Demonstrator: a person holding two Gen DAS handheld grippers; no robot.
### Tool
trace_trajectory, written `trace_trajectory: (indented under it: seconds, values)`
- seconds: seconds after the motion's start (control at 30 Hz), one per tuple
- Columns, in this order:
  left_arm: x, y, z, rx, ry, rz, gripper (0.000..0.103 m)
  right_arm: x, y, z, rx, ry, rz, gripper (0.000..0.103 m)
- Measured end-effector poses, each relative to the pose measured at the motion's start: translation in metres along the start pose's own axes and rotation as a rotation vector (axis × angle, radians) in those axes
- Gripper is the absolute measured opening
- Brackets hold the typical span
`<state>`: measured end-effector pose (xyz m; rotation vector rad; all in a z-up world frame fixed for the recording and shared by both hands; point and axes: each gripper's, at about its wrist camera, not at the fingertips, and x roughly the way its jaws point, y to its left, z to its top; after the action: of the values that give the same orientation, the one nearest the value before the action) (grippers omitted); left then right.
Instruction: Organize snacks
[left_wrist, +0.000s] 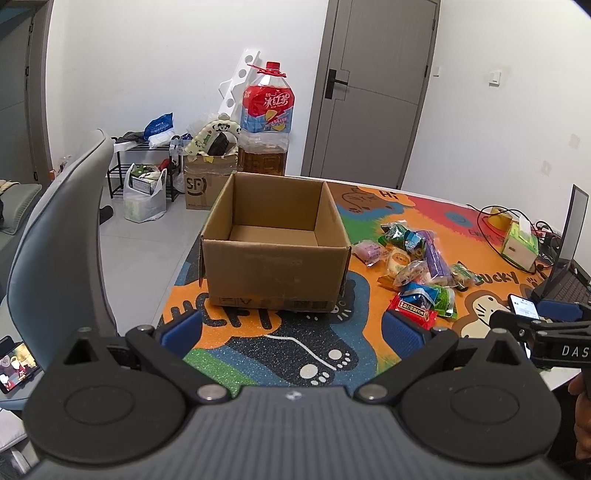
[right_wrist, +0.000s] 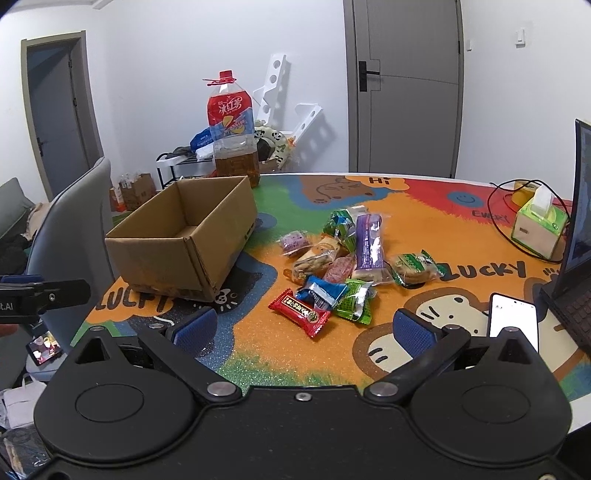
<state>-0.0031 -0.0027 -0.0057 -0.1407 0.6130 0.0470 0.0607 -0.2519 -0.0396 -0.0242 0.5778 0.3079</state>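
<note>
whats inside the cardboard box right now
The cardboard box looks empty: its bare brown floor and inner walls show in both views, and no snacks are in it. The strip of floor just behind its near wall is hidden.

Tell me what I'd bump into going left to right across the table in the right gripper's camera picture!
Cardboard box → red snack packet → tall purple snack packet → green biscuit packet → phone → tissue box → laptop.
</note>
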Motion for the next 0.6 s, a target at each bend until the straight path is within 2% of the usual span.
trace_trajectory:
  seconds: [0.6]
  values:
    - [0.0007, 0.0001, -0.0028, 0.002, 0.003, -0.001, 0.103, 0.0018, -0.0005, -0.0004, -0.002, 0.004, -0.014, 0.103]
